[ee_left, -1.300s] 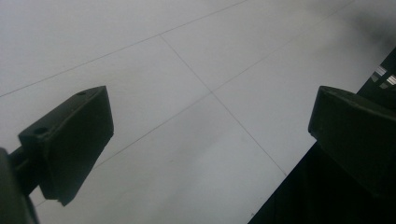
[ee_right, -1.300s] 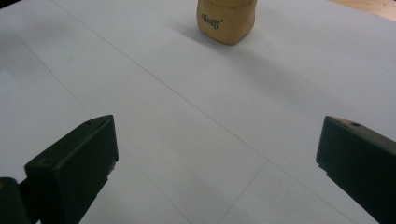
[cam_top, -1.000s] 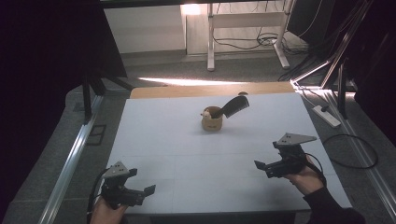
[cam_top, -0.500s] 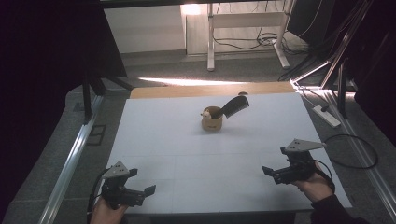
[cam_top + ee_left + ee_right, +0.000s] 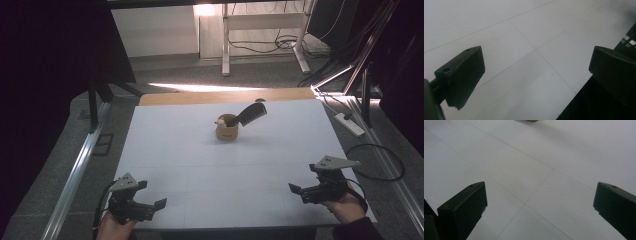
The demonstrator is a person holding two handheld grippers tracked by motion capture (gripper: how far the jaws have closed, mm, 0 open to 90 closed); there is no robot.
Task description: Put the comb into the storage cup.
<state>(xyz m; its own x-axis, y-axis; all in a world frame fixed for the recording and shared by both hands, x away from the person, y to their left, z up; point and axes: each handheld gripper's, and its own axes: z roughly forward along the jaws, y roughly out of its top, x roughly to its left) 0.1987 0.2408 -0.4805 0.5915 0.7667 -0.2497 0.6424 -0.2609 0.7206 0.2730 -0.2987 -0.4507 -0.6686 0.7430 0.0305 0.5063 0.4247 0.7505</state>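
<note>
The high view shows a small round wooden cup [image 5: 227, 128] holding a black comb [image 5: 253, 113], far centre on the white table [image 5: 200, 165]. The left gripper [image 5: 152, 209] and the right gripper [image 5: 299, 192] gape wide, empty, at the near corners. The right gripper view cuts the cup [image 5: 532, 120] off.

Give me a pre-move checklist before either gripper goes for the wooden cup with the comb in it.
1. Left gripper open, nothing between its jaws: ok.
2. Right gripper open, nothing between its jaws: ok.
3. Wooden cup upright on the table: ok.
4. Black comb in the cup, leaning out to the right: ok; could tip the cup if knocked.
5. Path from both grippers to the cup free of other things: ok.
6. How firmly the comb sits in the cup: cannot tell.
</note>
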